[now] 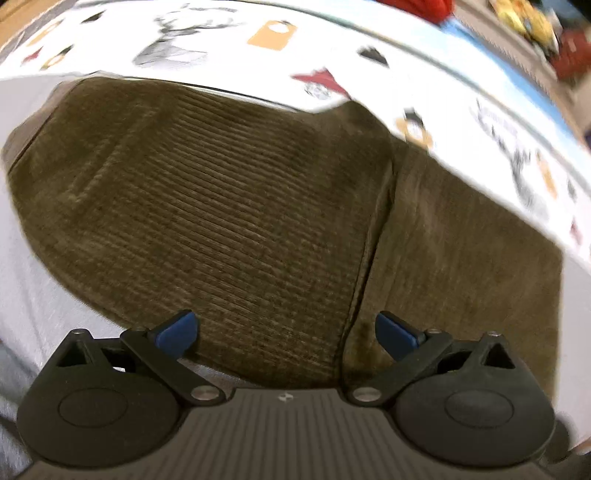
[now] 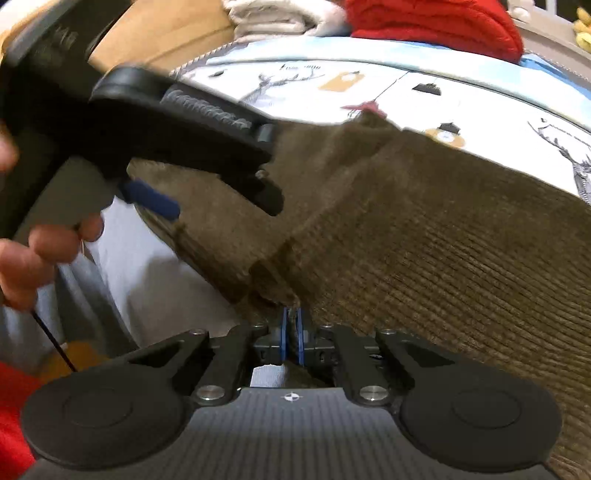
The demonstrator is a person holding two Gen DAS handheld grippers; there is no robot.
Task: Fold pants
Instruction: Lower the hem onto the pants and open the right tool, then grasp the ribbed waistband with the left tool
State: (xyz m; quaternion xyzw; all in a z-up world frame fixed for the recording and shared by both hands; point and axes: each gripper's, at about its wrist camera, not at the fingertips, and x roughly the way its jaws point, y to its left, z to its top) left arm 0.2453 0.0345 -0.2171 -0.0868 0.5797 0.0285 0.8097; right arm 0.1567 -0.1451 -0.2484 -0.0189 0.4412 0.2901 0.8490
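Note:
Olive-brown corduroy pants lie spread on a bed sheet printed with deer. A fold or seam runs down them right of the middle. My left gripper hovers over the near edge of the pants, its blue pads wide apart and open, pinching nothing. In the right wrist view my right gripper is shut on a bunched edge of the pants. The left gripper shows there at upper left over the cloth, held by a hand.
A red garment and folded pale cloth lie at the far edge of the bed, next to a brown cardboard surface. Yellow items sit far right. Plain white sheet borders the pants on the left.

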